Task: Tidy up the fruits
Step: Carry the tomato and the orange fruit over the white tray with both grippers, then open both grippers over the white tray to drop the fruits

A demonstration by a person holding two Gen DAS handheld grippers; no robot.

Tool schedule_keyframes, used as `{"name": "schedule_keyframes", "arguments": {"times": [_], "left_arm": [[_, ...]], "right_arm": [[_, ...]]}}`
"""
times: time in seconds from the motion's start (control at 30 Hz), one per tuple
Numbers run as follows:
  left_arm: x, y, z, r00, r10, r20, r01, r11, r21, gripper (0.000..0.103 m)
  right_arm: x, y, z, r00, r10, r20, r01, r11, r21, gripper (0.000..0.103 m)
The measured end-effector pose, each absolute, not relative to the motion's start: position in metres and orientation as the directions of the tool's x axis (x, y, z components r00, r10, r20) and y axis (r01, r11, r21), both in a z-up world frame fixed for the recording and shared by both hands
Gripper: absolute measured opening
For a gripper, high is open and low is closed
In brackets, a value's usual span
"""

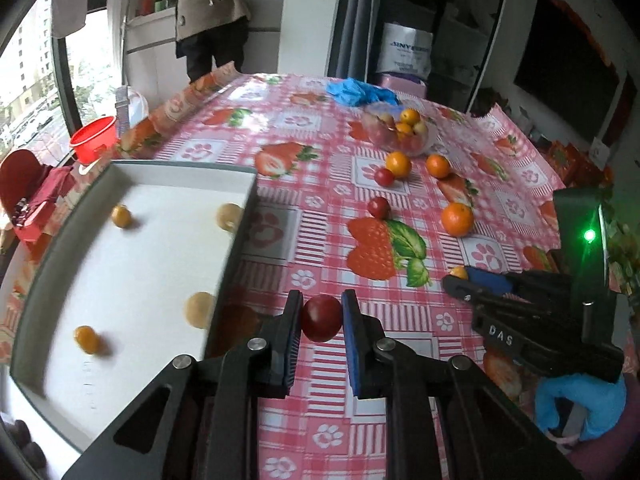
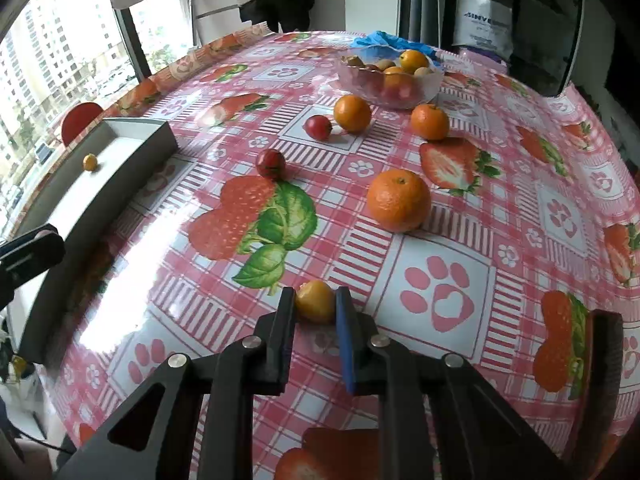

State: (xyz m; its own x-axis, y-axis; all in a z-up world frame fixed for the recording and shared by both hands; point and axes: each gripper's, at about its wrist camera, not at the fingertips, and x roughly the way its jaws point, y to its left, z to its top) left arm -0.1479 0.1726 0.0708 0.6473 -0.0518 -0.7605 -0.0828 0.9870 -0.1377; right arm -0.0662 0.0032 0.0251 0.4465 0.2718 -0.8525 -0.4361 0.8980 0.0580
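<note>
Red fruit, left wrist view: we see a dark red cherry tomato point(image 1: 322, 318) pinched between the two fingers of the left gripper point(image 1: 321, 322), touching both pads, just beside the near corner of the white tray point(image 1: 236, 236).
Left fingers: narrow, closed on that tomato.
Tray contents, left wrist view: we count four small fruits inside, two orange kumquats point(image 1: 121, 216) and two pale round ones point(image 1: 229, 216).
Loose fruit, left wrist view: three oranges point(image 1: 457, 219) and two more cherry tomatoes point(image 1: 379, 207) lie on the strawberry tablecloth point(image 1: 320, 208), near the glass bowl point(image 1: 400, 132) of mixed fruit.
Only here: we see the right gripper point(image 1: 460, 276) from the side, with an orange speck at its tip, and a red bucket point(image 1: 94, 144) past the table edge.
Orange fruit, right wrist view: a small kumquat point(image 2: 315, 302) sits between the right gripper point(image 2: 316, 304) fingers, touching both, low over the tablecloth.
Right fingers: narrow, holding the kumquat.
Counts, right wrist view: again three oranges, two loose tomatoes, one bowl; in the tray we can make out only one kumquat.
Only here: the bowl's contents show closer, and part of the left gripper enters at the left edge beside the tray.
</note>
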Motion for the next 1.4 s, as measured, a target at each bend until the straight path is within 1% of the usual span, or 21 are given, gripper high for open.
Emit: {"name": "schedule_keyframes", "arguments": {"times": [0.13, 0.23, 0.4, 0.57, 0.9, 1.3, 1.37, 1.4], "left_arm": [[-0.152, 0.186, 0.074, 0.660, -0.014, -0.751, -0.109, 0.987, -0.115, 0.021], [-0.153, 0.198, 0.074, 0.663, 0.029, -0.748, -0.137, 0.987, -0.083, 0.021], [-0.158, 0.228, 0.074, 0.665, 0.062, -0.744, -0.195, 0.976, -0.093, 0.021], [-0.163, 0.258, 0.075, 0.670, 0.104, -0.735, -0.253, 0.963, -0.095, 0.021], [-0.172, 0.316, 0.060, 0.650, 0.160, -0.743, -0.364, 0.924, -0.119, 0.021], [-0.175, 0.341, 0.038, 0.624, 0.173, -0.762, -0.404, 0.906, -0.125, 0.021], [-0.174, 0.342, 0.034, 0.613, 0.178, -0.770, -0.413, 0.903, -0.120, 0.021], [-0.174, 0.342, 0.033, 0.608, 0.181, -0.773, -0.417, 0.901, -0.117, 0.021]], "right_arm": [[-0.068, 0.009, 0.040, 0.425, 0.337, -0.840, -0.449, 0.884, 0.128, 0.021], [-0.068, 0.023, 0.053, 0.419, 0.373, -0.828, -0.480, 0.865, 0.147, 0.021], [-0.070, 0.065, 0.076, 0.381, 0.450, -0.808, -0.551, 0.812, 0.192, 0.021], [-0.072, 0.122, 0.084, 0.323, 0.497, -0.805, -0.625, 0.751, 0.213, 0.021], [-0.081, 0.212, 0.073, 0.238, 0.490, -0.839, -0.727, 0.662, 0.181, 0.021], [-0.089, 0.244, 0.052, 0.194, 0.435, -0.879, -0.755, 0.639, 0.149, 0.022], [-0.088, 0.246, 0.051, 0.195, 0.428, -0.883, -0.757, 0.638, 0.142, 0.023], [-0.088, 0.247, 0.051, 0.197, 0.425, -0.884, -0.758, 0.638, 0.138, 0.026]]}}
